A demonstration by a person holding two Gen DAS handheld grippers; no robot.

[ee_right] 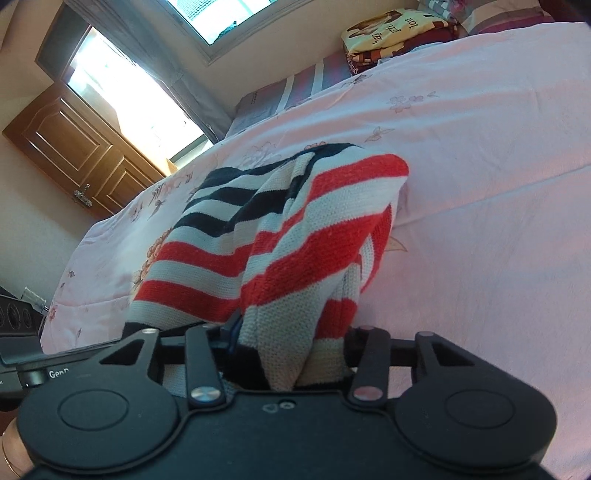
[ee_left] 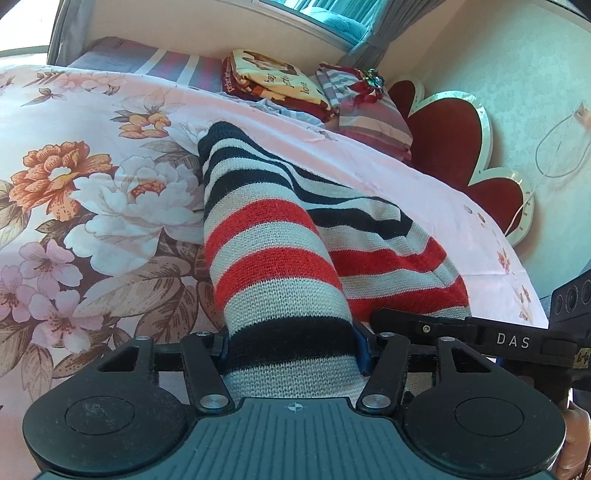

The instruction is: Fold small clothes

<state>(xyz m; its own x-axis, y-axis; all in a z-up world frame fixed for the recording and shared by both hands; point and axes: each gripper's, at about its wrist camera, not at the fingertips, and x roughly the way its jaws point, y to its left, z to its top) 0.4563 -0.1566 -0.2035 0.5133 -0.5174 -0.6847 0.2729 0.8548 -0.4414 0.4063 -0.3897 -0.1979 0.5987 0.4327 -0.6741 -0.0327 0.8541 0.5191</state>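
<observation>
A small knitted garment (ee_left: 273,236) with red, grey and navy stripes is held up over the bed between both grippers. My left gripper (ee_left: 291,349) is shut on its near edge, and the cloth runs away from it and drapes down to the floral bedsheet (ee_left: 92,192). My right gripper (ee_right: 288,347) is shut on another bunched edge of the same garment (ee_right: 295,229), which hangs in folds in front of it. The right gripper's black body (ee_left: 498,339) shows at the right of the left wrist view. The fingertips are hidden by cloth.
The bed is covered by a pink sheet (ee_right: 480,166). Folded blankets (ee_left: 280,86) and a striped pillow (ee_left: 369,118) lie at the head, below a red heart-shaped headboard (ee_left: 450,147). A wooden door (ee_right: 81,147) and a window (ee_right: 229,18) are beyond the bed.
</observation>
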